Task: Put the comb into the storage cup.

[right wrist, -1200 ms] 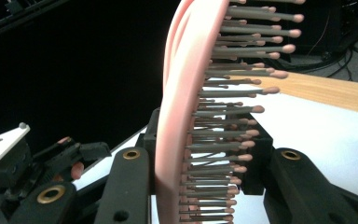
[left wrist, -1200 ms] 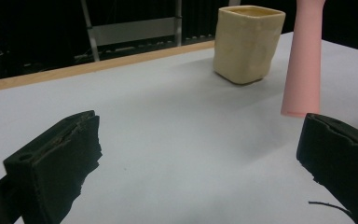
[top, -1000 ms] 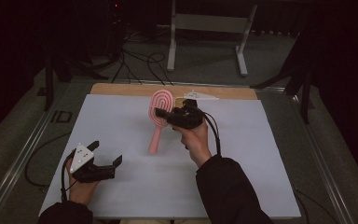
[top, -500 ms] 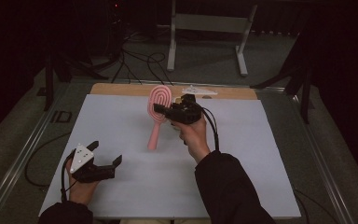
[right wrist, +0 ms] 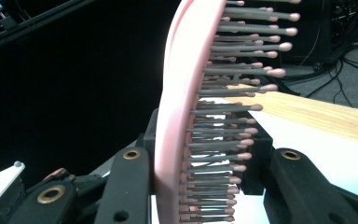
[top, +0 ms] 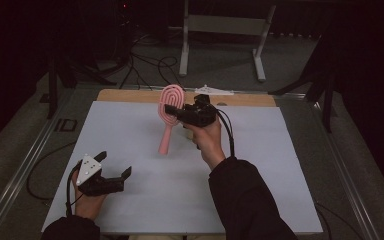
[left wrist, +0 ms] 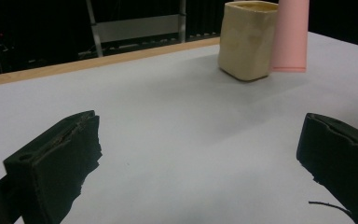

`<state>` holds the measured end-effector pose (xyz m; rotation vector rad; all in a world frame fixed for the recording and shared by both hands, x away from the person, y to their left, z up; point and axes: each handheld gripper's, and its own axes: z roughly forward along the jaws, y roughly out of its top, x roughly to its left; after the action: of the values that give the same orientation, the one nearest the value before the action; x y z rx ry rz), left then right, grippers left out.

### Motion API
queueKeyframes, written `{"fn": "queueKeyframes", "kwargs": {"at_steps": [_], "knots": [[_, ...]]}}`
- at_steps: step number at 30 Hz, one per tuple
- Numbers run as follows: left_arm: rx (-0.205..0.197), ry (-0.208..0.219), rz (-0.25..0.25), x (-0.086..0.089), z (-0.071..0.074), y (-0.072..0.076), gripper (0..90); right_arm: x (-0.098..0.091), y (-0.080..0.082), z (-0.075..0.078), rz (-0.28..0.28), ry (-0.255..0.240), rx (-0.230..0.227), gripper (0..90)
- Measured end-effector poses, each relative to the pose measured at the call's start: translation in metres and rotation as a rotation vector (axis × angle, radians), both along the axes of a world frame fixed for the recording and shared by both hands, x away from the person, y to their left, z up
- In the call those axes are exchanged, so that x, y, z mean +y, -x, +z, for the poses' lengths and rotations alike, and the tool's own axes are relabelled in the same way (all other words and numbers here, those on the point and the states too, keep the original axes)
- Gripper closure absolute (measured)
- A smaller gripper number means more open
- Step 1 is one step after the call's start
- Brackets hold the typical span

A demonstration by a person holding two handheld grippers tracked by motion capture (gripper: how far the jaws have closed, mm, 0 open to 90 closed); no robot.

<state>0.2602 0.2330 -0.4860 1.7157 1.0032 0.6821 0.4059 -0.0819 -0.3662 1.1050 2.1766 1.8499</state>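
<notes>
Dark room, black backdrop w/ metal stand legs and loose cables on the floor at top of the high view. White table point(top: 130, 125) fills the centre of frame, wooden strip along its far edge.

Right gripper point(top: 172, 110), just above frame centre in the high view, is clamped on a pink hairbrush point(top: 169, 120). Brush is off the table, held near upright: oval head up by the wooden edge, handle hanging down and slightly left toward frame centre. In the right gripper view the brush head point(right wrist: 182, 107) runs bottom to top through mid-frame, edge-on, bristles pointing right, both black jaws closed against its lower part.

Left gripper point(top: 114, 167) sits lower left of the high view, low over the table, grey plate on top. Jaws spread wide, nothing between them; left gripper view shows bare white surface in the gap between the two jaws.

Same view, upper right: cream cup point(left wrist: 247, 39) standing on the table, brush handle end point(left wrist: 290, 37) hanging just right of it, overlapping its edge. Touching or not – can't tell.
</notes>
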Motion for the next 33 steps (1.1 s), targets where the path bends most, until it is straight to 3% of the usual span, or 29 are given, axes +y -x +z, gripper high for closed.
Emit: {"fn": "queueKeyframes", "kwargs": {"at_steps": [18, 33], "knots": [[-0.003, 0.002, 0.002, 0.0, 0.0, 0.0, 0.2, 0.007, -0.012, 0.015, -0.019, 0.0, -0.025, 63.3], [-0.005, 0.001, 0.001, 0.0, 0.0, 0.001, 0.2, 0.007, -0.023, 0.017, -0.048, -0.005, -0.021, 63.3]]}}
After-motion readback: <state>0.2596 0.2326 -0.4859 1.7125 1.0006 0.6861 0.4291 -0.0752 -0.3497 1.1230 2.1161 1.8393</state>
